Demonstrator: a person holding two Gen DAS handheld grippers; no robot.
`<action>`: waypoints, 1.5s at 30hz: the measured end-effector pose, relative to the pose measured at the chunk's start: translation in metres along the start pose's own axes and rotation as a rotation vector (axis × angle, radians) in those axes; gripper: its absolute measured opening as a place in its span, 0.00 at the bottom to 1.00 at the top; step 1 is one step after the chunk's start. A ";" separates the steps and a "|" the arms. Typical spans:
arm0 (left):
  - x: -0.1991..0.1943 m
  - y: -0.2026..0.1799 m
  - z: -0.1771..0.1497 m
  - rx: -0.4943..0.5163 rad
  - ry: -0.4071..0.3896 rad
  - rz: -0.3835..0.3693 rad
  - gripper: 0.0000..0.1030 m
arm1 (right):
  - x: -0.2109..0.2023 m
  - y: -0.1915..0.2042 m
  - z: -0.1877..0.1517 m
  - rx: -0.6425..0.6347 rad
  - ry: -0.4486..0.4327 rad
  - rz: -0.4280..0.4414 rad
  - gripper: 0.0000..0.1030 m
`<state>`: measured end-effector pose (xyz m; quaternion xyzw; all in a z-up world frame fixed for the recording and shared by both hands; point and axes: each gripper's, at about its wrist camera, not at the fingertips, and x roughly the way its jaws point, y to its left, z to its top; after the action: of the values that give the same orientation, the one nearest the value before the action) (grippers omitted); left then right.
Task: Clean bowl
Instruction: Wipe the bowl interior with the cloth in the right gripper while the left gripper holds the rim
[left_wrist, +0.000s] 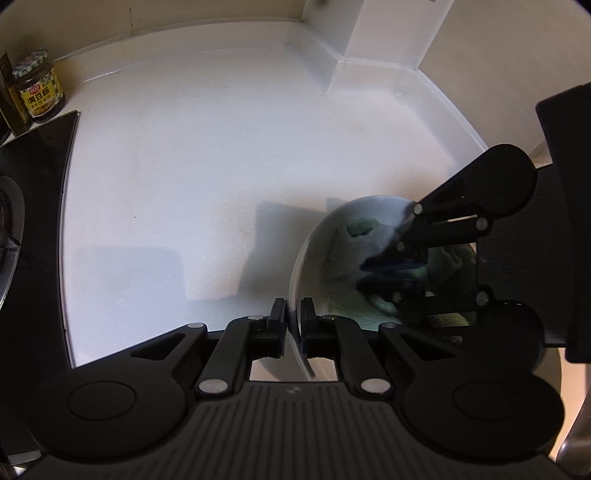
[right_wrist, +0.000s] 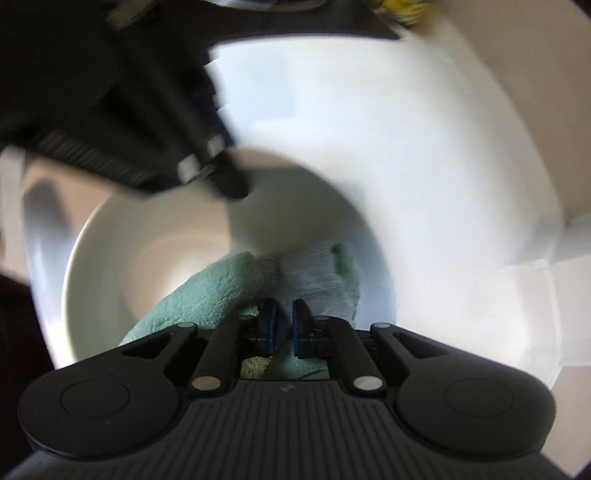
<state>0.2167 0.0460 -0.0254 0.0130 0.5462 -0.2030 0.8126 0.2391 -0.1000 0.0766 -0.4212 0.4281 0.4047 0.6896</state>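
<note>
A white bowl (left_wrist: 314, 240) is tilted above the white counter. My left gripper (left_wrist: 293, 308) is shut on the bowl's rim, one finger on each side of the wall. My right gripper (left_wrist: 384, 271) reaches into the bowl from the right and is shut on a green and grey cloth (left_wrist: 347, 251). In the right wrist view the bowl (right_wrist: 122, 266) fills the middle, the cloth (right_wrist: 221, 284) is bunched between my right gripper's pads (right_wrist: 283, 314) against the bowl's inside, and the left gripper (right_wrist: 232, 184) shows blurred on the far rim.
A white counter (left_wrist: 184, 166) spreads ahead with a wall corner (left_wrist: 343, 55) at the back. A black stovetop (left_wrist: 33, 177) lies at the left, with a dark sauce jar (left_wrist: 38, 88) behind it.
</note>
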 end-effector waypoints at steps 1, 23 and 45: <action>0.000 0.000 0.000 0.000 0.000 0.002 0.04 | -0.002 -0.003 0.001 0.035 -0.029 0.019 0.06; 0.000 -0.006 -0.011 -0.028 -0.052 -0.002 0.03 | -0.047 -0.002 -0.041 -0.113 0.002 0.241 0.08; -0.001 -0.022 -0.020 -0.006 -0.054 0.065 0.03 | -0.040 0.039 -0.071 0.095 -0.054 0.223 0.07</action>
<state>0.1911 0.0310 -0.0286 0.0229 0.5238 -0.1754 0.8333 0.1739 -0.1612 0.0852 -0.3268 0.4724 0.4692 0.6707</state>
